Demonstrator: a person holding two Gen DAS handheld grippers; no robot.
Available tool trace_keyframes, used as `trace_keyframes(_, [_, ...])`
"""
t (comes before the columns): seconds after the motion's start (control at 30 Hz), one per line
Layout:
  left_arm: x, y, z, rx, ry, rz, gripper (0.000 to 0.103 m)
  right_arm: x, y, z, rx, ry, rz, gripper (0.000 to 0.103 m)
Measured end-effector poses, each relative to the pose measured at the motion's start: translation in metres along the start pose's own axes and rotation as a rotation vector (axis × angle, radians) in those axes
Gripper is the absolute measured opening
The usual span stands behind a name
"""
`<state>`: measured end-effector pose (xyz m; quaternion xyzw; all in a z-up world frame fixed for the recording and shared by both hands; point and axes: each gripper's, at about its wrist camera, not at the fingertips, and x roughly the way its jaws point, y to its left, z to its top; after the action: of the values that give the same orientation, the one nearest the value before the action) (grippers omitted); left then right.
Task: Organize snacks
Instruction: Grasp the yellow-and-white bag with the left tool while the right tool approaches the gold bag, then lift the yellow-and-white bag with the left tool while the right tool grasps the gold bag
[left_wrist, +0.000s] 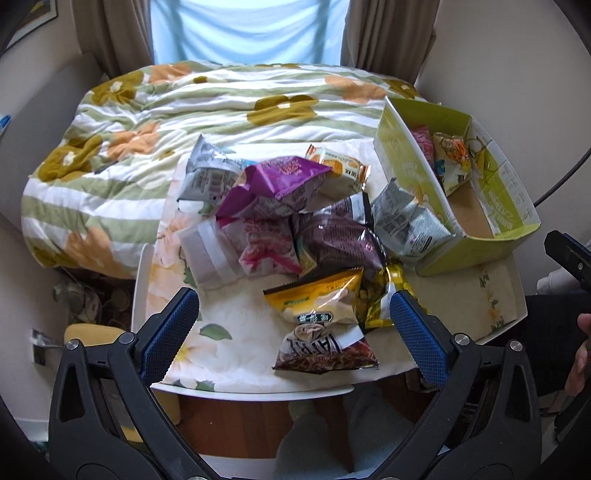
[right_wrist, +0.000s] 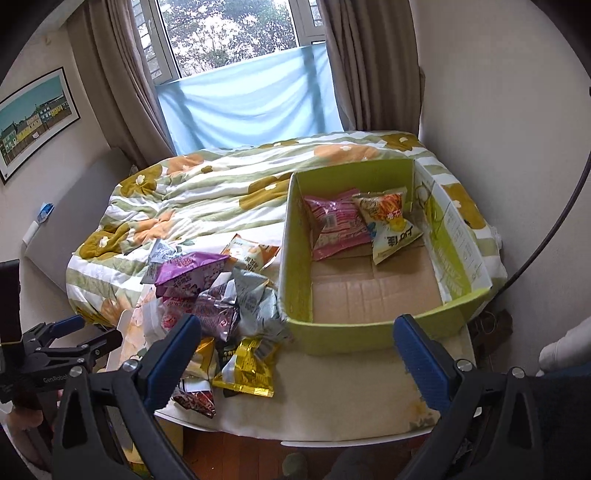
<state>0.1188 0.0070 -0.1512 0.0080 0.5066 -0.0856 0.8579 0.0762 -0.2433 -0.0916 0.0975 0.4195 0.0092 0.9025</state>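
A pile of snack bags (left_wrist: 288, 229) lies on the small table (left_wrist: 229, 373), also seen in the right wrist view (right_wrist: 221, 302). A yellow and brown bag (left_wrist: 325, 325) lies nearest my left gripper (left_wrist: 291, 321), which is open and empty above the table's near edge. A green cardboard box (right_wrist: 332, 334) stands at the right and holds a pink bag (right_wrist: 338, 225) and a yellow bag (right_wrist: 391, 225). My right gripper (right_wrist: 295, 347) is open and empty in front of the box. A gold bag (right_wrist: 247, 365) lies by its left finger.
A bed with a flowered quilt (left_wrist: 184, 110) lies behind the table, under a window with curtains (right_wrist: 240, 44). The box also shows in the left wrist view (left_wrist: 476, 247). The left gripper shows at the left edge of the right wrist view (right_wrist: 70, 336). A wooden floor (left_wrist: 240, 424) is below.
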Motion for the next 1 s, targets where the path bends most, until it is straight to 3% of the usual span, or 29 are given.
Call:
trace_keyframes(0.33, [0.086, 0.004, -0.033, -0.069, 0.144, -0.054, 0.102, 0.068, 0.019, -0.041, 0.055, 0.109, 0.013, 0.103])
trace_keyframes(0.53, [0.119, 0.001, -0.039, -0.112, 0.187, -0.092, 0.102, 0.111, 0.018, -0.054, 0.067, 0.183, 0.019, 0.103])
trace_keyframes(0.7, [0.142, -0.005, -0.045, -0.130, 0.226, -0.128, 0.101, 0.134, 0.014, -0.062, 0.098, 0.229, 0.041, 0.096])
trace_keyframes(0.77, [0.149, -0.007, -0.047, -0.136, 0.243, -0.143, 0.092, 0.140, 0.014, -0.064, 0.106, 0.240, 0.055, 0.092])
trace_keyframes(0.8, [0.153, -0.009, -0.049, -0.130, 0.256, -0.137, 0.078, 0.142, 0.016, -0.063, 0.102, 0.244, 0.062, 0.089])
trace_keyframes(0.83, [0.158, -0.011, -0.051, -0.120, 0.275, -0.120, 0.073, 0.145, 0.017, -0.063, 0.096, 0.250, 0.066, 0.088])
trace_keyframes(1.0, [0.166, -0.006, -0.060, -0.139, 0.286, -0.134, 0.066, 0.157, 0.024, -0.061, 0.081, 0.274, 0.089, 0.077])
